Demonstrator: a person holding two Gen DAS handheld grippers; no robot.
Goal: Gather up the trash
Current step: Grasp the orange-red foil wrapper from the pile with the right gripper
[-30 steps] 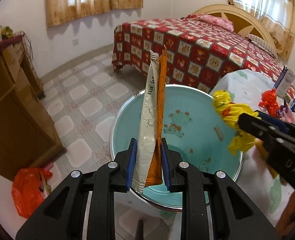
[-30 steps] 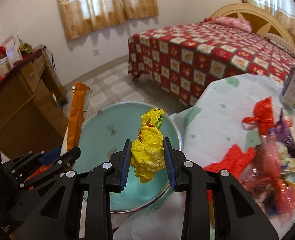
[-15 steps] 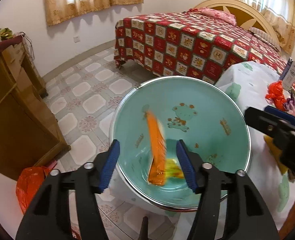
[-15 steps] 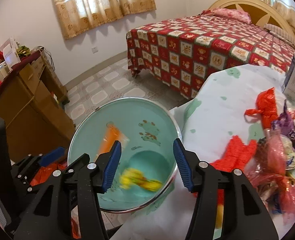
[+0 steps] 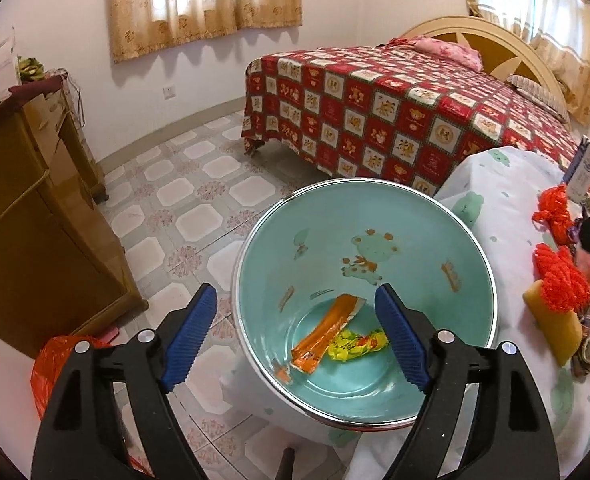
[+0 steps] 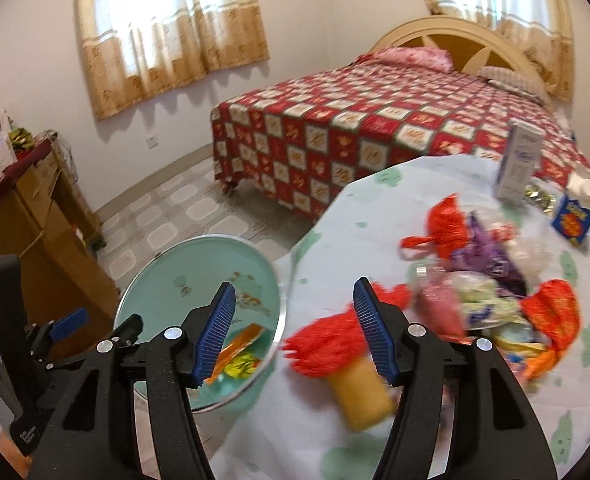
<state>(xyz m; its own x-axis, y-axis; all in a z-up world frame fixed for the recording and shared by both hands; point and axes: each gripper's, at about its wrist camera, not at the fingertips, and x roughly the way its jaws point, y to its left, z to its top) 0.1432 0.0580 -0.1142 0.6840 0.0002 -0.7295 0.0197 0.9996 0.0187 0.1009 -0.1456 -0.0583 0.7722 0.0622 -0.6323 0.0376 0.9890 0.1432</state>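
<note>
A teal bin (image 5: 375, 208) with a metal rim stands beside the table; it also shows in the right wrist view (image 6: 167, 264). An orange wrapper (image 5: 323, 334) and a yellow wrapper (image 5: 355, 346) lie on its bottom. My left gripper (image 5: 295, 332) is open and empty above the bin. My right gripper (image 6: 293, 326) is open and empty over the table edge, near a red pom-pom (image 6: 327, 344) on a yellow roll (image 6: 361, 392). More trash (image 6: 487, 280) is piled on the table.
The table has a white cloth with green prints (image 6: 375, 208). A white carton (image 6: 519, 164) and a blue box (image 6: 573, 220) stand at its far side. A bed (image 5: 395, 100) is behind, a wooden cabinet (image 5: 27, 220) at left, an orange bag (image 5: 51, 368) on the floor.
Both grippers opened and dropped their loads: the orange and white wrappers and the yellow wrapper now lie in the bin. The right gripper has swung right toward the table.
</note>
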